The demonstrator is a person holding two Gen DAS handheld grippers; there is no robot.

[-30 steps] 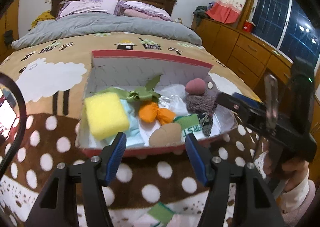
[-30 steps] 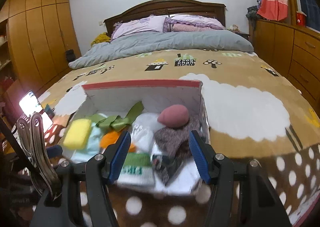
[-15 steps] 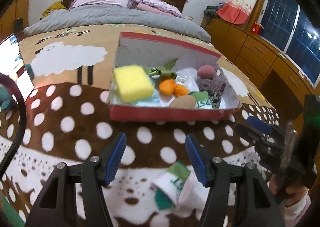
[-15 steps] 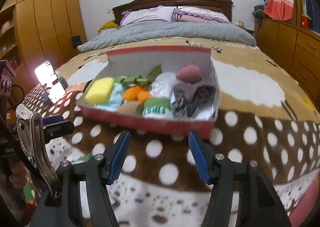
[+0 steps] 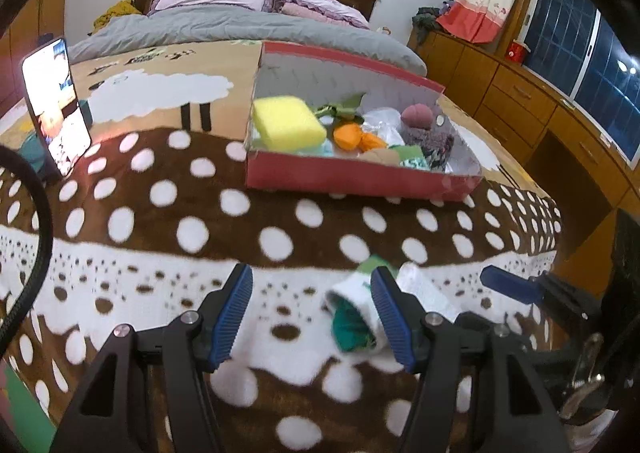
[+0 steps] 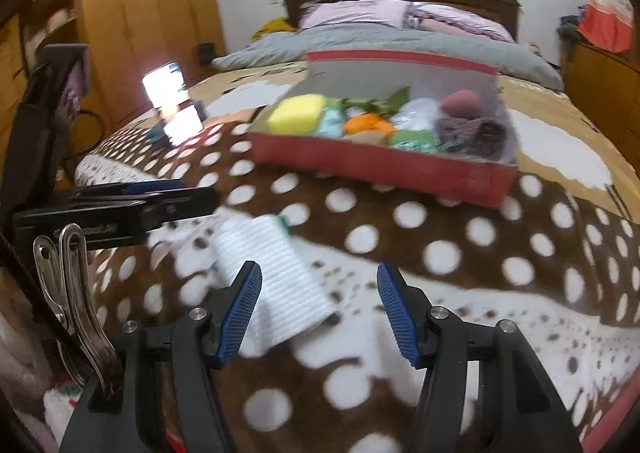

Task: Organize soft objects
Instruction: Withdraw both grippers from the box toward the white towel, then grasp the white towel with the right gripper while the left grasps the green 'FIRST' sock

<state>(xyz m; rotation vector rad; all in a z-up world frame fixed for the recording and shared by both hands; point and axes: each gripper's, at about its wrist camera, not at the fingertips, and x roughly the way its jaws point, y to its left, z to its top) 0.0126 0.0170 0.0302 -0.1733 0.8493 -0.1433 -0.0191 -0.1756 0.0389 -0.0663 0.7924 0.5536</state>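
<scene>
Most of the sorting looked finished: the shallow red cardboard box with a white lining (image 5: 352,183) sat on the brown blanket with white polka dots (image 5: 160,221) and already held a yellow rectangular sponge (image 5: 289,122), a knotted green ribbon (image 5: 340,109), a crumpled orange cloth (image 5: 356,137), a dusty-pink egg-shaped makeup sponge (image 5: 417,115), a purple-grey knitted piece (image 5: 430,143) and a folded green-and-white sock (image 5: 412,157), packed close together. What seemed left was a single white ribbed sock with a green cuff (image 5: 360,313), lying outside the box on the white lace-patterned band of the blanket, well apart from the box and near the bed's front edge. In the left wrist view it lay just beside the right-hand finger of the left gripper (image 5: 316,313), whose blue-padded jaws were spread wide and gripped nothing. In the right wrist view the same sock (image 6: 276,277) lay just ahead of the right gripper (image 6: 318,309), partly behind its left-hand finger; those jaws were also spread apart and empty. Both tools were low over the blanket on either side of the sock. A lit smartphone propped upright (image 5: 54,105) stood on the blanket off to the left, apart from the work. Judging from this, picking up the sock and placing it in the box would be the remaining step.
</scene>
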